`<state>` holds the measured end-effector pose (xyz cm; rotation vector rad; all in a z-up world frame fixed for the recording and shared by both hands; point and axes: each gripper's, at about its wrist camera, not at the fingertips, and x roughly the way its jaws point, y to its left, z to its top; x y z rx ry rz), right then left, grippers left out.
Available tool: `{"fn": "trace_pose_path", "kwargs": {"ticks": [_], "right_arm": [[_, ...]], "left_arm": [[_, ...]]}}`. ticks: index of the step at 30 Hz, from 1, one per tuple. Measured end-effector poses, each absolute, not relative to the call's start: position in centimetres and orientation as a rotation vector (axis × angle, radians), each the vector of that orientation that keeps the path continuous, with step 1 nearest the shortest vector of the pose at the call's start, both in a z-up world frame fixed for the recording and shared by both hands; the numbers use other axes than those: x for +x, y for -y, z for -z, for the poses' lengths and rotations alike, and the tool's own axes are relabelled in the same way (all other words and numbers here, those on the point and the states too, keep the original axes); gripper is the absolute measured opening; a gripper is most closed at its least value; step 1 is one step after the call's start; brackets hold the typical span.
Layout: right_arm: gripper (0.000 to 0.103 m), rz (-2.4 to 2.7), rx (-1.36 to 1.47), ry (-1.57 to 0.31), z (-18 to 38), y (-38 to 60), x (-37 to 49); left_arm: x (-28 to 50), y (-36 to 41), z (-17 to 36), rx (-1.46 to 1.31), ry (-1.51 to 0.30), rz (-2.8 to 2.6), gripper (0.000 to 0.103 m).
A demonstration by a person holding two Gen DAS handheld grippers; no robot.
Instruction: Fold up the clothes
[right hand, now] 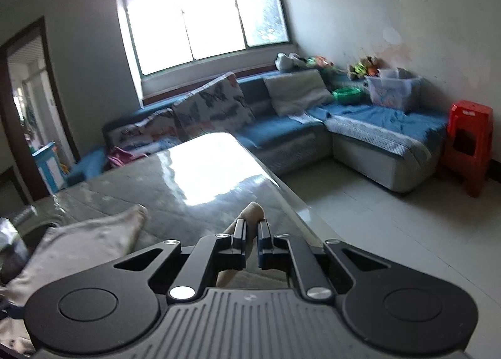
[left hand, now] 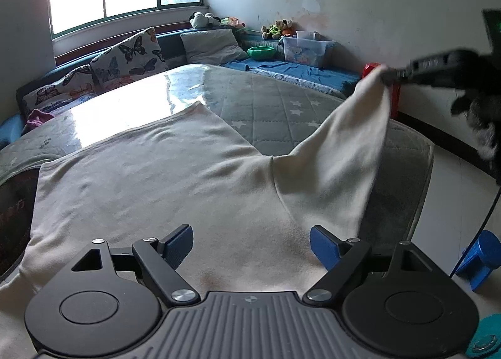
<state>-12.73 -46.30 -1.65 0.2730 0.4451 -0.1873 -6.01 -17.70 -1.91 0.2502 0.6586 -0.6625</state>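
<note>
Gripping a bunched end of the cream cotton garment, our right gripper has its jaws clenched on the cloth, a tan fold poking out past the black fingers. Seen from the left wrist camera, that same right gripper holds the sleeve end up and well out to the right, so the sleeve rises off the surface in a slanted sheet. Our left gripper hovers low over the body of the cream garment with its jaws spread wide and nothing between the blue pads.

The garment lies flat across the near part of the surface, a wide table covered with a grey quilted star-print cloth under a glossy clear sheet that catches the window glare. Its far hem runs diagonally across the cover; its near part passes under our left gripper.

Beyond the surface stands a blue corner sofa with butterfly-print cushions, a plain grey pillow, a green bowl, a clear plastic storage box and some plush toys. A red plastic stool stands on the pale tiled floor by the wall.
</note>
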Motion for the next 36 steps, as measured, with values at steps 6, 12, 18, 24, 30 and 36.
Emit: {"fn": "trace_pose_path", "kwargs": {"ticks": [6,12,18,24,30,36], "right_arm": [[0.006,0.070,0.247,-0.382,-2.0,44.1,-13.2],[0.004,-0.095,0.189,-0.343,-5.9,40.1,-12.7],[0.004,-0.296,0.117,-0.354,-7.6,33.8,-10.7],[0.004,-0.498,0.049,-0.424,-6.8,26.8,-8.4],[0.012,-0.617,0.016,-0.503,-5.4,22.8,-8.0],[0.019,-0.546,-0.029,-0.571,-4.1,24.7,-8.4]], "left_arm": [[-6.4,16.5,1.4,0.228,-0.640,0.645,0.084],[-6.8,13.7,0.5,0.190,-0.606,0.587,0.084],[-7.5,10.3,0.5,0.135,-0.596,0.516,0.084],[-8.2,7.9,0.9,0.088,-0.603,0.466,0.084],[-8.4,6.5,1.0,0.063,-0.606,0.434,0.083],[-8.7,5.6,0.8,0.056,-0.604,0.411,0.082]]}}
